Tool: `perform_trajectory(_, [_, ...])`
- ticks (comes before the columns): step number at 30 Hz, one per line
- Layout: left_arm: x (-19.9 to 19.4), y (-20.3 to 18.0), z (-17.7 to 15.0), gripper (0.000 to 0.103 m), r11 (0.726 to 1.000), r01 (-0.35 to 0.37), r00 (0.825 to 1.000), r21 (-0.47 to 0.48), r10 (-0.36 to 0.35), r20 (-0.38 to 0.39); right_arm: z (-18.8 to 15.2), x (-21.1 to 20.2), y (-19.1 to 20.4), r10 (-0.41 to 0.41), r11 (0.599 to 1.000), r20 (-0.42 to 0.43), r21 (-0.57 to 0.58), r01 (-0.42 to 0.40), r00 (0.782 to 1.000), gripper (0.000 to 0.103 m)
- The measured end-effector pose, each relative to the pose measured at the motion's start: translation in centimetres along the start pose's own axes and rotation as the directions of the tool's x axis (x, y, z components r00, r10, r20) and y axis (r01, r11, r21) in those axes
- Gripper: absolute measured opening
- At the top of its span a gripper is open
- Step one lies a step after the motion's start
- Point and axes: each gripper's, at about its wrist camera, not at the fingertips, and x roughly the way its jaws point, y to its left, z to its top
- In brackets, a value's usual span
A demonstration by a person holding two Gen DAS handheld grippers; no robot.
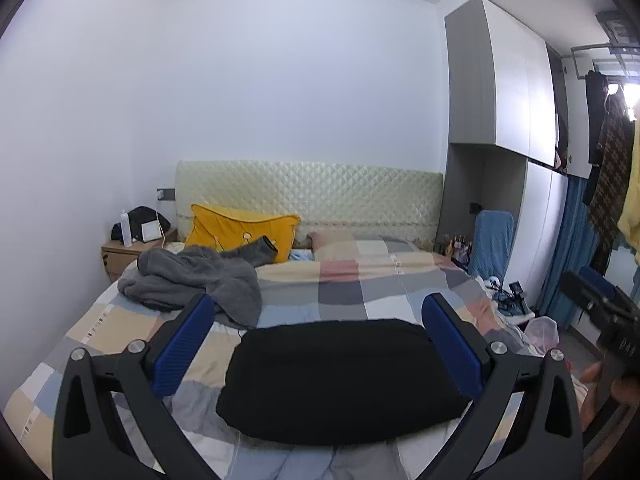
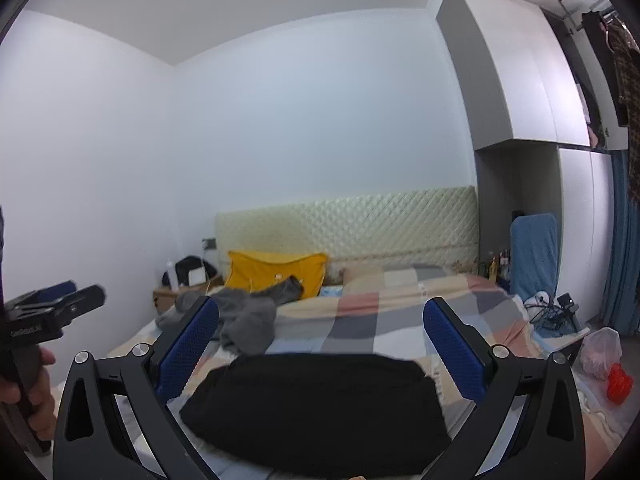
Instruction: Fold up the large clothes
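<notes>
My left tool (image 1: 318, 312) and right tool (image 2: 320, 316) both hang with fingers spread wide, holding nothing, above the folded black garment (image 1: 340, 380) lying on the checked bed (image 1: 360, 288). A crumpled grey garment (image 1: 192, 280) sits farther back, near the yellow pillow (image 1: 240, 232).

Soft, even, cool light fills both views. Glare burns right of the wardrobe (image 1: 516, 80), fisheye bends its edges, and corners vignette black.
</notes>
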Motion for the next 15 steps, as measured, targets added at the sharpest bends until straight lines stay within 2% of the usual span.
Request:
perform_trajectory(4, [0.4, 0.1, -1.7, 0.103, 0.999, 0.015, 0.999, -0.039, -0.016, -0.043, -2.0, 0.1, 1.2, -0.015, 1.0, -0.049, -0.022, 0.014, 0.999, 0.103])
perform_trajectory(8, [1.6, 0.3, -3.5, 0.103, 0.997, -0.011, 0.993, -0.076, 0.002, -0.115, -3.6, 0.8, 1.7, -0.029, 0.998, -0.091, -0.05, 0.025, 0.995, 0.103])
perform_trajectory(12, [2.2, -0.5, -5.1, 0.103, 0.997, -0.065, 0.988, -0.04, 0.059, -0.144, -5.4, 1.3, 1.9, -0.036, 0.999, -0.115, -0.04, 0.032, 0.993, 0.103])
perform_trajectory(15, [2.6, -0.7, -6.1, 0.103, 0.997, -0.056, 0.985, -0.044, 0.048, -0.168, -6.9, 1.7, 2.0, -0.037, 0.999, -0.141, -0.014, 0.035, 0.989, 0.103])
